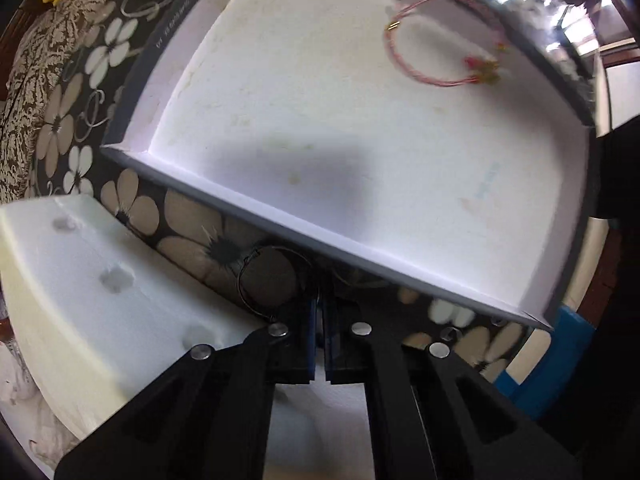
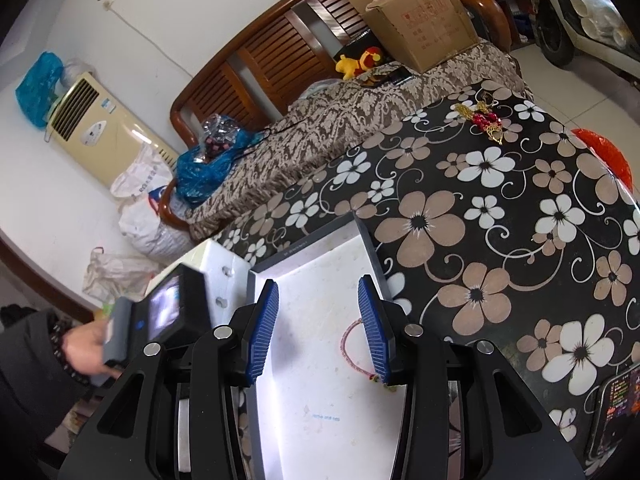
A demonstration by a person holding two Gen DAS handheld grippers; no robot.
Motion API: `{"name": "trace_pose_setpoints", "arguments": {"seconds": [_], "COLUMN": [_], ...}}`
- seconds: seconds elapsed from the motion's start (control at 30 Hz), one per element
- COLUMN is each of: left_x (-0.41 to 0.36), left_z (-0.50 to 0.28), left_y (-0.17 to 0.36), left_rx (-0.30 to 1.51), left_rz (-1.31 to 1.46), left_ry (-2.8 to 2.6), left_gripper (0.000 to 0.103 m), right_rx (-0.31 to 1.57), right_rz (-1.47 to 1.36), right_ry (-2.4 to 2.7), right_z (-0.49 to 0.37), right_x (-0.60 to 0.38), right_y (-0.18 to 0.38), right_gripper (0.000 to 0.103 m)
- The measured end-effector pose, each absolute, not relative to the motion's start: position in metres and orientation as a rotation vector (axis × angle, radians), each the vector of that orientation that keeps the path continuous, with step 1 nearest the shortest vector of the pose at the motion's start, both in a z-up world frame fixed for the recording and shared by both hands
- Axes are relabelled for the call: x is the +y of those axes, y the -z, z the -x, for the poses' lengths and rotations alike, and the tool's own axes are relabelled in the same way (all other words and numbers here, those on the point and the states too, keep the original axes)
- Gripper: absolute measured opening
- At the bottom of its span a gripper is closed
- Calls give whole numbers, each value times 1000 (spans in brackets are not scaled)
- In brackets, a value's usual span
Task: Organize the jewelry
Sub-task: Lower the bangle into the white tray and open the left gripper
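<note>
Working left to right. At the left edge lies a white foam block (image 1: 80, 280) with small holes in it. Just beside it, on the floral tablecloth (image 1: 188, 236), my left gripper (image 1: 320, 320) points straight down with its blue pads pressed together. A thin dark wire bangle (image 1: 272, 280) loops out from the fingertips; the pinch appears to catch its rim, though the contact point is hidden in shadow, so I treat the hold as unconfirmed.

Next comes the shallow white-lined tray (image 1: 224, 204), its near wall right behind the bangle. A pink cord bracelet (image 1: 440, 52) already lies in the tray's far corner.

Step in hand, by my judgement: carry the bangle over the wall and into the tray. I would lift it vertically until the hoop clears the rim, keep the pads closed throughout, move across, and release over bare lining, well apart from the pink bracelet to avoid tangling.

My right gripper (image 2: 318, 328) hovers over the tray with its fingers spread, holding nothing. Further right, red and gold jewelry (image 2: 486, 120) waits on the tablecloth's far side.
</note>
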State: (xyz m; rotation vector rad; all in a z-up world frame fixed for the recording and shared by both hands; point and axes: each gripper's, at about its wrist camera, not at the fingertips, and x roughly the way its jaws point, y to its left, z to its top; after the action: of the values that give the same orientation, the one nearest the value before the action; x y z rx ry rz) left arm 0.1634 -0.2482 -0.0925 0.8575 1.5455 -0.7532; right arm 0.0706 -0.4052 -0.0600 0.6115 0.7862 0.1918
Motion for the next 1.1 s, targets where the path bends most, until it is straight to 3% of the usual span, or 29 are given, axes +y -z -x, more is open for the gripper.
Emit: {"name": "trace_pose_setpoints", "arguments": {"seconds": [0.37, 0.7, 1.03, 1.1], "left_x": [-247, -326, -319, -316], "left_z": [-118, -106, -95, -96], "left_y": [-28, 54, 94, 93], "left_rx": [1275, 1291, 1297, 1282], "left_rz": [-671, -519, -534, -547], "left_ry": [819, 867, 758, 740], "left_gripper": [2, 2, 3, 12], "right_rx": [790, 810, 827, 828], "right_rz": [-593, -583, -574, -570], "right_ry": [-176, -115, -123, -125], "right_z": [-70, -63, -63, -64], "right_x": [-402, -418, -415, -413], "right_y": [61, 69, 73, 73], "right_gripper": [45, 45, 45, 45]}}
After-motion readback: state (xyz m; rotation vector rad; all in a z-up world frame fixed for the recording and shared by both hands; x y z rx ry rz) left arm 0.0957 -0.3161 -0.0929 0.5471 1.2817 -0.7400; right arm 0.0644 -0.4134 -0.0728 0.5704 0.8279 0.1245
